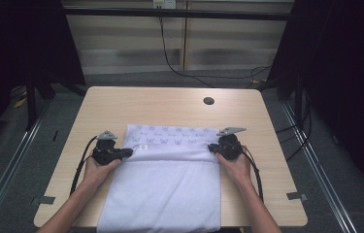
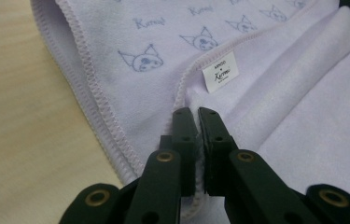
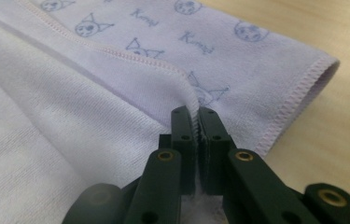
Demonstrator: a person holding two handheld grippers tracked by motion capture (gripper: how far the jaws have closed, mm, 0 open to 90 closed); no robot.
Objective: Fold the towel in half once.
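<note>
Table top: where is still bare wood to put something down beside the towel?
The widest bare patch of the table lies beyond the towel, around the small round hole. Narrow strips run left of the left gripper and right of the right gripper. The near middle is crowded with towel and forearms.

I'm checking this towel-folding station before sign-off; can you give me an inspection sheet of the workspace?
Surface: light wooden table, round grommet hole near the far edge.
Job's things: lilac towel, printed layer showing at its far end, small white label.
Clutter: nothing seen.
Grippers: left gripper and right gripper each shut on the towel's folded edge.
Cables: gripper cable; black cable on the floor beyond.
Surroundings: dark curtains, metal rails.
</note>
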